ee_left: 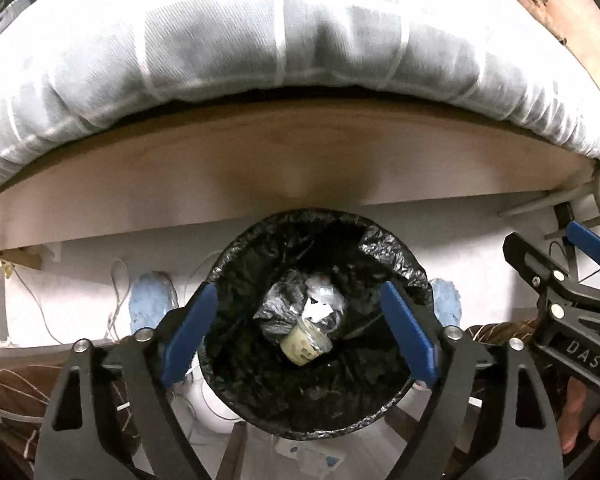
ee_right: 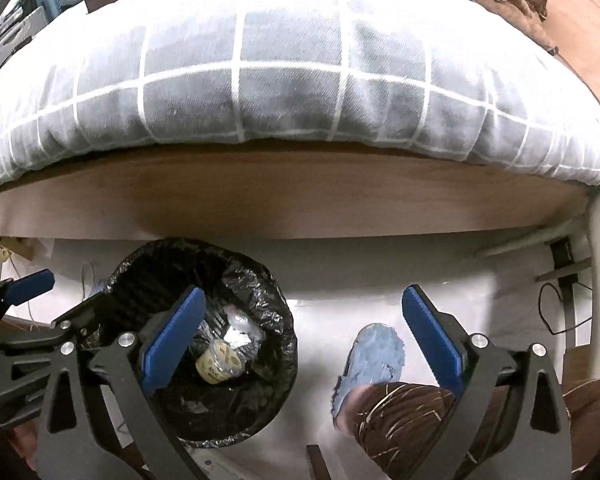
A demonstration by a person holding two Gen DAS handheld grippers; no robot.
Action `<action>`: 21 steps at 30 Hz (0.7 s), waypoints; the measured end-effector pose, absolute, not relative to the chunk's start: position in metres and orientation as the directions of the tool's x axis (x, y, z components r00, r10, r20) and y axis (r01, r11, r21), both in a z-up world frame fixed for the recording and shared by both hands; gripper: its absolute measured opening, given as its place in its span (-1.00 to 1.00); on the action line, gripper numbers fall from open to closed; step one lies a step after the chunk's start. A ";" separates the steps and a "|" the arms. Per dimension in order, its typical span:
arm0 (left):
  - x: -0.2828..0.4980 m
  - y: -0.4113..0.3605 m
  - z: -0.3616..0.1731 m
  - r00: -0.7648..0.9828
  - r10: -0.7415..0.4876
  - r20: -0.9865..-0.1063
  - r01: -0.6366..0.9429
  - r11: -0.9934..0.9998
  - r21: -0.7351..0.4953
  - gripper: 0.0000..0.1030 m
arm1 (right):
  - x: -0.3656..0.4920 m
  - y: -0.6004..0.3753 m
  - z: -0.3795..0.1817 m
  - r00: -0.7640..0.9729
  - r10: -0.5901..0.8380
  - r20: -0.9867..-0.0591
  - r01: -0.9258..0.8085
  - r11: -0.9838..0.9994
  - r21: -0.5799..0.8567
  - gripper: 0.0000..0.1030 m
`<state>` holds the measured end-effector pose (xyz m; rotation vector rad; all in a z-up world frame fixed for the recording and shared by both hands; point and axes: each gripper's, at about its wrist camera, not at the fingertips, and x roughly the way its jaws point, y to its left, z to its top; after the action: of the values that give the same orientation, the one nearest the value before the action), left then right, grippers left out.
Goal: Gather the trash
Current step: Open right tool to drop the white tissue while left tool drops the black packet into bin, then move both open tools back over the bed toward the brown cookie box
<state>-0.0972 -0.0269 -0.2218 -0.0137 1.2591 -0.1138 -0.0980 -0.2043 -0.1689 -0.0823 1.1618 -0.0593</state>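
Grippers: two, both pointing steeply down.
Left gripper [ee_left: 300,332]: jaws standing wide, gripping nothing, hanging over the bin.
Bin [ee_left: 236,248]: one, black-lined, sitting on the floor beside the bed frame [ee_left: 260,172].
Trash: one pale cup [ee_left: 306,346] lying inside among crumpled bags.
Right gripper [ee_right: 304,340]: jaws gaping wide, empty.
Slippers: two, blue [ee_left: 150,300] [ee_left: 446,300].

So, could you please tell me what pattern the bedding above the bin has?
The bedding is grey with a white grid of lines, clearest in the right wrist view.
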 end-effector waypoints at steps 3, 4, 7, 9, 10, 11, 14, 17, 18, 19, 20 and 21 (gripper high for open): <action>-0.100 -0.024 -0.210 0.338 -0.090 -0.937 0.068 0.995 -0.071 0.78 | -0.098 -0.203 -0.156 0.429 -0.087 -0.899 0.009 0.996 -0.092 0.84; -0.100 -0.022 -0.205 0.353 -0.089 -0.931 0.059 0.996 -0.073 0.85 | -0.099 -0.202 -0.152 0.441 -0.082 -0.894 0.007 0.996 -0.088 0.84; -0.100 -0.016 -0.186 0.393 -0.083 -0.916 0.033 0.997 -0.076 0.89 | -0.099 -0.201 -0.142 0.472 -0.070 -0.879 0.001 0.997 -0.078 0.84; -0.100 -0.013 -0.176 0.422 -0.076 -0.903 0.026 0.997 -0.072 0.89 | -0.100 -0.200 -0.134 0.490 -0.063 -0.869 0.000 0.997 -0.072 0.84; -0.100 -0.011 -0.170 0.434 -0.070 -0.898 0.022 0.998 -0.067 0.89 | -0.100 -0.200 -0.129 0.501 -0.060 -0.863 -0.001 0.998 -0.069 0.84; -0.100 -0.010 -0.165 0.443 -0.066 -0.894 0.017 0.998 -0.065 0.89 | -0.101 -0.199 -0.124 0.511 -0.057 -0.858 -0.002 0.998 -0.068 0.84; -0.101 -0.005 -0.154 0.460 -0.067 -0.885 -0.005 0.997 -0.078 0.89 | -0.102 -0.196 -0.108 0.550 -0.058 -0.833 -0.011 0.997 -0.076 0.84; -0.101 -0.001 -0.143 0.480 -0.059 -0.875 -0.010 0.997 -0.072 0.89 | -0.104 -0.193 -0.093 0.589 -0.071 -0.805 -0.016 0.995 -0.099 0.84; -0.101 0.000 -0.140 0.488 -0.056 -0.871 -0.010 0.997 -0.070 0.89 | -0.105 -0.194 -0.088 0.604 -0.071 -0.794 -0.014 0.995 -0.099 0.84; -0.101 0.000 -0.134 0.500 -0.054 -0.865 -0.012 0.998 -0.069 0.89 | -0.106 -0.193 -0.080 0.630 -0.062 -0.774 -0.012 0.996 -0.090 0.84; -0.101 0.001 -0.129 0.512 -0.052 -0.858 -0.012 0.998 -0.068 0.89 | -0.107 -0.193 -0.075 0.649 -0.052 -0.759 -0.015 0.997 -0.081 0.84; -0.102 0.001 -0.124 0.519 -0.051 -0.854 -0.012 0.998 -0.067 0.89 | -0.108 -0.192 -0.068 0.670 -0.044 -0.741 -0.019 0.997 -0.076 0.84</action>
<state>-0.1016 0.0015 -0.1245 -0.0677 1.0256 -0.0233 -0.1080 -0.1923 -0.0680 -0.0794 0.8373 -0.0139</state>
